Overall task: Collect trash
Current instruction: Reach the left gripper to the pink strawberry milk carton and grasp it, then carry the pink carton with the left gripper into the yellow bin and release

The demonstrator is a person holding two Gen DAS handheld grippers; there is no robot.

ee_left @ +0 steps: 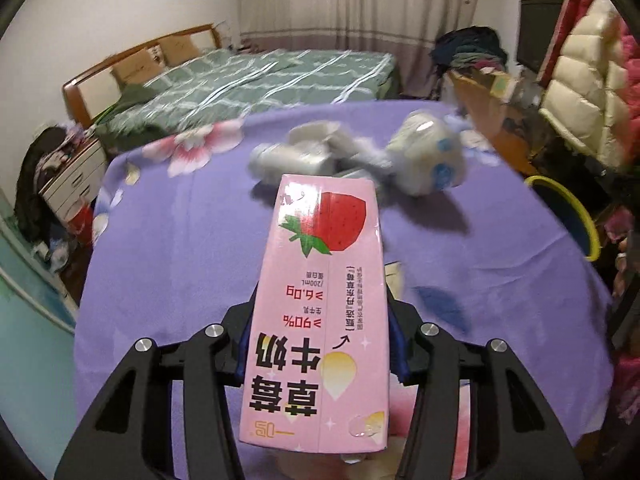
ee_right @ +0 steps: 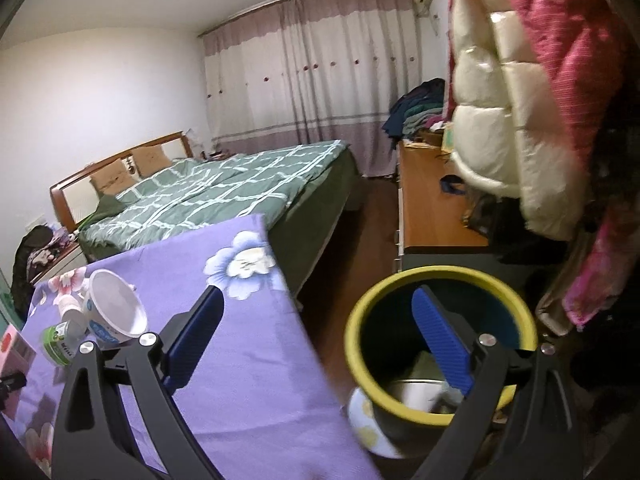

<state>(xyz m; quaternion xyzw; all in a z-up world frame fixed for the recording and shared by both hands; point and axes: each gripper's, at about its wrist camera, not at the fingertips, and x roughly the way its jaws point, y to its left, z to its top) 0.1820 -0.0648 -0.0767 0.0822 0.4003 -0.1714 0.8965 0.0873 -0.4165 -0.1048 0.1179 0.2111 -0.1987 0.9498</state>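
Observation:
My left gripper is shut on a pink strawberry milk carton, held above the purple floral tablecloth. Beyond it lie blurred white cups and containers. My right gripper is open and empty, over the gap between the table edge and the yellow-rimmed blue trash bin; its right finger hangs over the bin's opening. Some trash lies inside the bin. In the right wrist view a white cup and a green-labelled container lie at the table's left, and the pink carton shows at the far left edge.
The bin also shows at the right in the left wrist view. A green checked bed stands behind the table. A wooden desk with clothes is at right. Puffy jackets hang close above the bin.

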